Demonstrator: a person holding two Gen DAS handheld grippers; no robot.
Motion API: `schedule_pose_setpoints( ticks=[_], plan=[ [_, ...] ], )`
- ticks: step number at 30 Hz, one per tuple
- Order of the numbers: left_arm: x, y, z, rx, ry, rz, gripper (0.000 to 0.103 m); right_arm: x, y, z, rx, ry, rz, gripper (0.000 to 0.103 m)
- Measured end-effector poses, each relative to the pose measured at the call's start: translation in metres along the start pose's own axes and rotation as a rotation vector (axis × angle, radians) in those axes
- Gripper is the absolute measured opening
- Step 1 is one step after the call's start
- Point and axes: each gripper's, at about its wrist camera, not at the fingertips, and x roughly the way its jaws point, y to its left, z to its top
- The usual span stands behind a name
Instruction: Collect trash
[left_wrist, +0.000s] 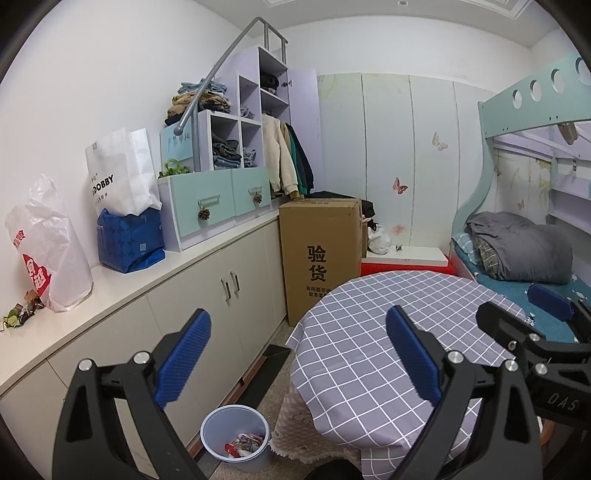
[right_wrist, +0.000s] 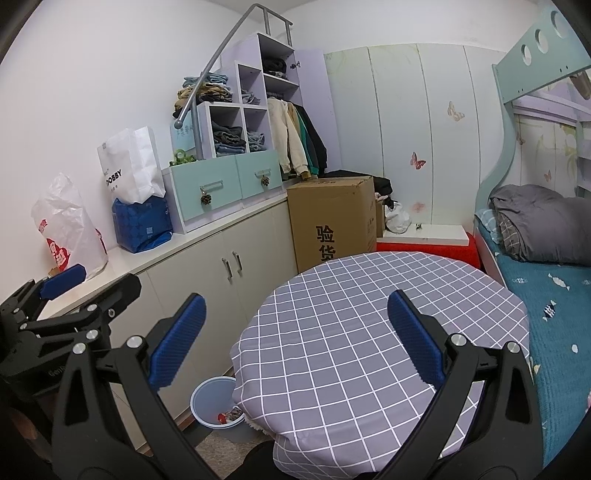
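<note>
A: Status of the collection?

B: The bin (left_wrist: 235, 437), bottom centre of the left view, already holds wrappers (left_wrist: 245, 444). The table (left_wrist: 369, 332) shows bare cloth. Small scraps (left_wrist: 20, 312) remain on the counter (left_wrist: 122, 284) at the far left.

A: Grippers?

B: Left gripper (left_wrist: 298, 354) and right gripper (right_wrist: 295, 339) both gape wide, holding nothing. Judged nearly done; the scraps may be outstanding.

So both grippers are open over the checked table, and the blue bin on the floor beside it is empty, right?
Not quite. The blue bin is not empty: the left wrist view shows red and white wrappers lying in it. The rest holds: the left gripper and right gripper are both open over the checked table, and the bin stands on the floor beside it.
</note>
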Motion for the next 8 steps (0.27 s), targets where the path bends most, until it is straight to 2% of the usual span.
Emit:
schedule_pose_setpoints(
  ticks=[8],
  plan=[
    [0.046, -0.023, -0.004, 0.033, 0.082, 0.000, 0.095, 0.030, -0.036, -0.010, 0.056, 0.054, -0.041, 0.097]
  ],
)
